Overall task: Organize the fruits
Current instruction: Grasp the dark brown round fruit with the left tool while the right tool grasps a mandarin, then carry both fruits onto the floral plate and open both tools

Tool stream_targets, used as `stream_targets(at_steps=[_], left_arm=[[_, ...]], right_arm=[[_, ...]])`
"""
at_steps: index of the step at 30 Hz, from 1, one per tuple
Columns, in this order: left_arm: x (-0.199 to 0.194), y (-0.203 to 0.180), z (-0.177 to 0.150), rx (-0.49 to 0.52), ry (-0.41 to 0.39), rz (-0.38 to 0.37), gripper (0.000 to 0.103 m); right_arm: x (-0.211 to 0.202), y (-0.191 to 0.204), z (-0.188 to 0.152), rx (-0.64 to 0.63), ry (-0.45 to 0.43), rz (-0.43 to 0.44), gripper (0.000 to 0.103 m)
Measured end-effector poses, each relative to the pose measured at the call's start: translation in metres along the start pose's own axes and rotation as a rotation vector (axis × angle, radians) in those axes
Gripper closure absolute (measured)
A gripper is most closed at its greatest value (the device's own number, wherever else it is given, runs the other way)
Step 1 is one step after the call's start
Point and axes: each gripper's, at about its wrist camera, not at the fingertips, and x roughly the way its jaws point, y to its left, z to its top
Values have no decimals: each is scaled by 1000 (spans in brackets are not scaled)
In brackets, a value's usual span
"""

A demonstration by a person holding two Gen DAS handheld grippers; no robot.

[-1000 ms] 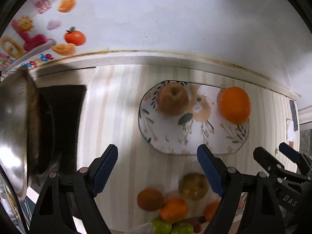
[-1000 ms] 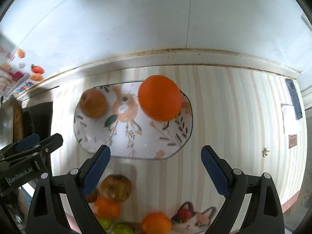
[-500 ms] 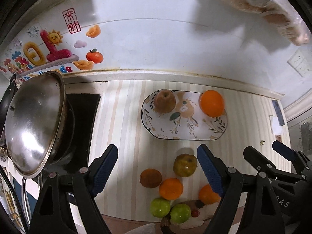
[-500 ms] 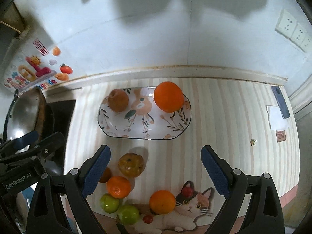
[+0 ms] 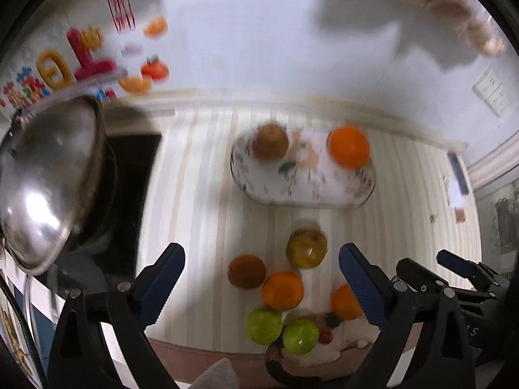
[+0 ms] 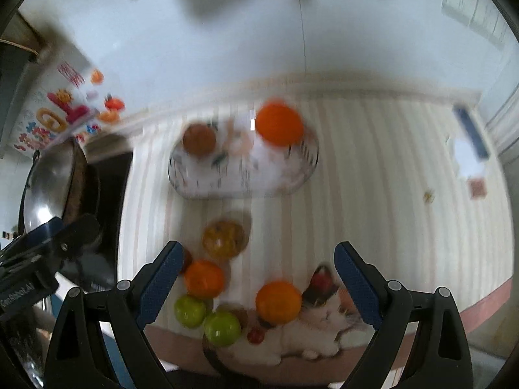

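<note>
currently both grippers hang over the striped counter (image 5: 201, 194), pointing steeply down. left gripper (image 5: 261, 278): jaws opening, wide apart, pads pressing on nothing, though loose fruit shows between them on the counter below. right gripper (image 6: 256, 275): jaws spread wide, nothing gripped.

oval patterned plate (image 5: 301, 191) sits far on the counter, near the wall; on it a brown apple (image 5: 270, 142) at the left end and a large orange (image 5: 348, 146) at the right end, well apart. both views blurred, so the plate pattern cannot be read.

loose fruit, near side: yellow-green apple (image 5: 306, 248) nearest the plate, a brown fruit (image 5: 246, 271) to its left, an orange (image 5: 282, 290) just beside it, two green fruits (image 5: 280, 329) nearer still, touching or nearly so.

only the right wrist view shows plainly: the cat-print mat (image 6: 321, 327), with another orange (image 6: 278, 303) on its left part and a small red fruit (image 6: 255, 335), possibly a cherry tomato, at the near edge. there the brown fruit is mostly hidden behind a finger.

left wrist view gives more of the steel wok lid (image 5: 45, 181) at the left, over the dark hob.
</note>
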Motion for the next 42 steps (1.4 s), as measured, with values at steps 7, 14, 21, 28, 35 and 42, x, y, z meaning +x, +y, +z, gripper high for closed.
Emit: stream_targets(at_steps=[7, 14, 21, 28, 35, 42], left_arm=[[89, 22, -26, -49, 202, 56, 6], [138, 40, -27, -109, 286, 45, 7], [170, 37, -29, -127, 354, -68, 43], [162, 41, -37, -118, 321, -5, 50], [150, 58, -77, -119, 343, 28, 50], [147, 56, -83, -129, 321, 35, 50]], right_arm=[[82, -35, -33, 92, 219, 27, 7], [127, -54, -59, 179, 321, 83, 7], [144, -54, -66, 207, 337, 94, 13], [150, -46, -66, 175, 345, 72, 35], [153, -30, -57, 97, 328, 37, 35], [163, -19, -49, 98, 377, 38, 34]])
